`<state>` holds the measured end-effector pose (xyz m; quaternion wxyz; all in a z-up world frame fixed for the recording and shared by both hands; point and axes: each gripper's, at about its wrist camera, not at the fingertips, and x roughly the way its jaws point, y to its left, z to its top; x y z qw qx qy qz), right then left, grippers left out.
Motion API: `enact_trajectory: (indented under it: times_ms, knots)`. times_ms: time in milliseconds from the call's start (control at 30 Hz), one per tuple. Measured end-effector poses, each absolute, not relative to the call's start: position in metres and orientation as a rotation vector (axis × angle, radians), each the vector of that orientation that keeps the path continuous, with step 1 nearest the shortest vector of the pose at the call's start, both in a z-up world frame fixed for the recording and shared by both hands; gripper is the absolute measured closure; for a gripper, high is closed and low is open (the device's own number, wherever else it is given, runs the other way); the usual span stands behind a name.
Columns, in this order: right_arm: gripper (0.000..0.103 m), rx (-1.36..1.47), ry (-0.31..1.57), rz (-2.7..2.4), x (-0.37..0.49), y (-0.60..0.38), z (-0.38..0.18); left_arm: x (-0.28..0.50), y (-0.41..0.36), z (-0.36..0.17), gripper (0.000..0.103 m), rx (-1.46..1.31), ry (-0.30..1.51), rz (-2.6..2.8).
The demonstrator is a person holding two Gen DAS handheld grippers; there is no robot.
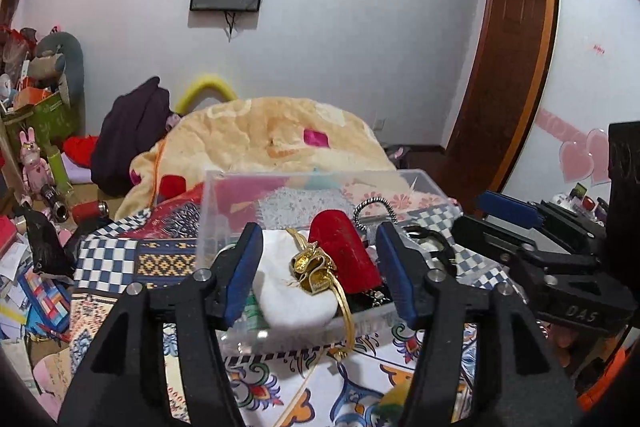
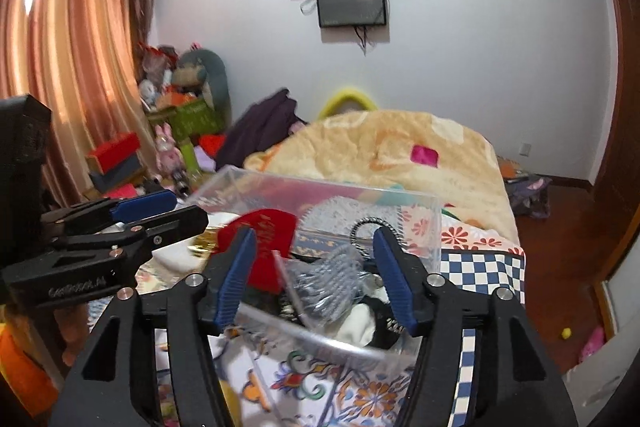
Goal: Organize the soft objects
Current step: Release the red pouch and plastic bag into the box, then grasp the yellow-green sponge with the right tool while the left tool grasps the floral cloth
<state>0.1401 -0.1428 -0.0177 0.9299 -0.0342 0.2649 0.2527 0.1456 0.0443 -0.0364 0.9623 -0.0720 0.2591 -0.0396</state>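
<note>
A clear plastic box point(image 1: 212, 195) sits on the patterned bedspread and holds soft items. In the left wrist view I see a white sock point(image 1: 288, 291), a red velvet piece point(image 1: 346, 251), a gold headband with a bow point(image 1: 314, 271) and a black-and-white twisted band point(image 1: 372, 207). My left gripper point(image 1: 318, 275) is open, its blue pads on either side of these items, touching nothing. In the right wrist view the box point(image 2: 434, 223) shows a grey knit bundle point(image 2: 336, 279), the red piece point(image 2: 264, 227) and a white cloth point(image 2: 360, 323). My right gripper point(image 2: 316, 275) is open above the box.
A cream blanket point(image 1: 260, 135) is heaped behind the box. A purple garment point(image 1: 132, 131) lies at the bed's far left. Boxes, toys and clutter point(image 1: 36, 155) fill the floor at left. A wooden door point(image 1: 508, 67) stands at right. Curtains point(image 2: 68, 59) hang at left.
</note>
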Motion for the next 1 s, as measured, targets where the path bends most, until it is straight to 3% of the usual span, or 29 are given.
enact_trajectory:
  times_ms: [133, 333, 1000]
  knots:
    - [0.039, -0.051, 0.517, 0.538, 0.123, -0.148, -0.014, 0.123, 0.044, -0.028, 0.034, -0.12, 0.493, -0.068]
    - [0.038, -0.046, 0.52, 0.567, 0.107, -0.148, -0.018, 0.093, 0.041, -0.031, 0.022, -0.087, 0.502, -0.085]
    - [0.038, -0.119, 0.73, 0.637, 0.078, -0.123, -0.092, 0.055, 0.041, -0.111, 0.021, -0.091, 0.746, -0.127]
